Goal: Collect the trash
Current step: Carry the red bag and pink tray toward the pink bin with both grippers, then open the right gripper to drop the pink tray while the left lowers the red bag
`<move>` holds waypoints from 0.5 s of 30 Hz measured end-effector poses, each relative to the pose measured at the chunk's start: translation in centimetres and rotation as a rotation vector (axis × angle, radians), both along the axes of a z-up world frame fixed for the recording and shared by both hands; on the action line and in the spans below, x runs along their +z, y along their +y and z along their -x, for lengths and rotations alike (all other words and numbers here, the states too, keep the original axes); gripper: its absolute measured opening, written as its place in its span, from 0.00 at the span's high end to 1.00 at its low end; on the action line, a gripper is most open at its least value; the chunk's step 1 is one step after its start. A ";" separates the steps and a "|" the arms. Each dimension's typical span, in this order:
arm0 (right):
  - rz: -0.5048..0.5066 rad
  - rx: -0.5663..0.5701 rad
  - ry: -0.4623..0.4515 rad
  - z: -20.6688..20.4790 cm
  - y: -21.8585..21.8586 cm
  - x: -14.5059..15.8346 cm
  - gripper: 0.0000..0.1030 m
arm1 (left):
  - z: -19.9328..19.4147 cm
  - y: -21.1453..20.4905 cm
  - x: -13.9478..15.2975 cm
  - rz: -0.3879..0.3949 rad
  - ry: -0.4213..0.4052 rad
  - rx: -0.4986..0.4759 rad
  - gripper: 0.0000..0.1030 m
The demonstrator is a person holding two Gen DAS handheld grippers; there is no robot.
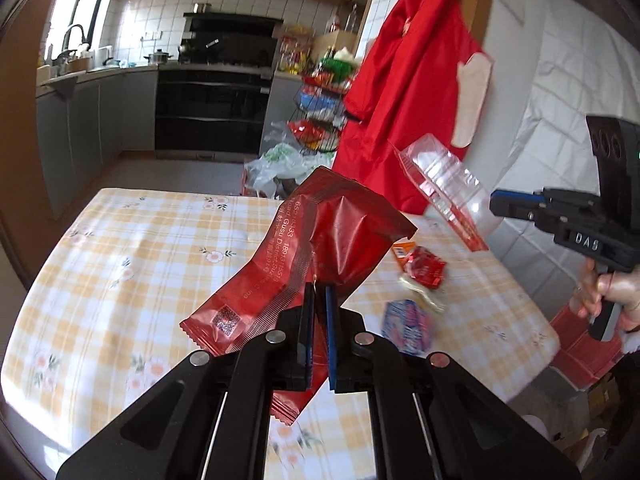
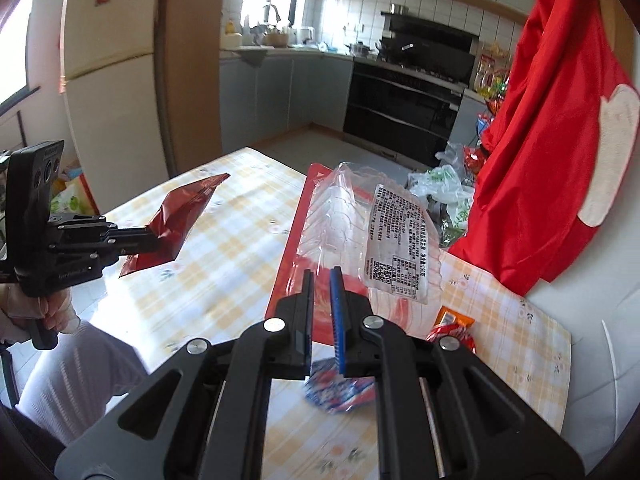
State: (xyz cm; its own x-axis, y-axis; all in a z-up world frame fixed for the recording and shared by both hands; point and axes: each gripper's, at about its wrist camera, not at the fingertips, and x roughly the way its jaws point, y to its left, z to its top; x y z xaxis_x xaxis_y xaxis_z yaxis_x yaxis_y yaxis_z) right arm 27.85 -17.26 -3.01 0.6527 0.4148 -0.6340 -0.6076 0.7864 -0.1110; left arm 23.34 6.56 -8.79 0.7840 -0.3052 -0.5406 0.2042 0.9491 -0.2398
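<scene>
Above the yellow-checked tablecloth table (image 1: pixel 120 240): left gripper (image 1: pixel 319 292) pinches the crinkled red foil wrapper (image 1: pixel 304 240); right gripper (image 2: pixel 322 276) clamps the clear plastic tray packet (image 2: pixel 360 220). Both held clear, likely for binning.

The left gripper (image 1: pixel 319 294) points downward at a slant, its jaws clamped tight on a red wrapper (image 1: pixel 304 240). The right gripper (image 2: pixel 321 280) tilts down likewise, jaws pinched on a clear plastic tray (image 2: pixel 360 232). A hand (image 1: pixel 608 292) grips the right tool's handle; another hand (image 2: pixel 36 304) grips the left tool's handle.
</scene>
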 end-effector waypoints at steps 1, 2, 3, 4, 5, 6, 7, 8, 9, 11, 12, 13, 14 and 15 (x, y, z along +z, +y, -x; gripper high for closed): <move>-0.013 0.003 -0.004 1.3 -0.3 0.2 0.89 | 1.5 0.1 0.3 0.014 -0.007 0.005 0.95; -0.023 0.005 -0.006 2.5 -0.5 0.4 0.89 | 2.8 0.2 0.6 0.025 -0.012 0.009 0.95; -0.034 0.009 -0.008 4.2 -0.7 0.5 0.89 | 3.9 0.2 0.7 0.032 -0.015 0.013 0.95; -0.036 0.011 -0.012 5.3 -0.8 0.5 0.89 | 5.3 0.3 0.9 0.040 -0.021 0.020 0.95; -0.038 0.017 -0.017 6.8 -0.9 0.5 0.89 | 6.3 0.4 1.0 0.050 -0.024 0.025 0.95; -0.039 0.021 -0.021 8.2 -1.0 0.4 0.89 | 7.8 0.5 1.1 0.068 -0.027 0.034 0.95; -0.045 0.024 -0.024 9.6 -1.2 0.3 0.89 | 9.0 0.5 1.2 0.078 -0.030 0.036 0.95; -0.055 0.027 -0.023 10.9 -1.3 0.2 0.89 | 10.1 0.5 1.2 0.080 -0.035 0.039 0.95; -0.062 0.028 -0.020 11.8 -1.4 0.0 0.89 | 11.5 0.5 1.2 0.082 -0.041 0.043 0.95; -0.074 0.027 -0.017 14.4 -1.5 -0.5 0.89 | 13.7 0.6 1.2 0.089 -0.048 0.046 0.95; -0.077 0.028 -0.013 15.4 -1.6 -0.9 0.89 | 14.7 0.7 1.3 0.091 -0.052 0.047 0.95; -0.080 0.030 -0.005 16.5 -1.6 -1.3 0.89 | 15.3 0.7 1.4 0.092 -0.054 0.047 0.95; -0.078 0.032 0.000 17.5 -1.6 -1.7 0.89 | 16.2 0.7 1.5 0.093 -0.059 0.046 0.95; -0.076 0.034 0.010 18.8 -1.5 -2.1 0.89 | 16.7 0.7 1.6 0.090 -0.062 0.045 0.95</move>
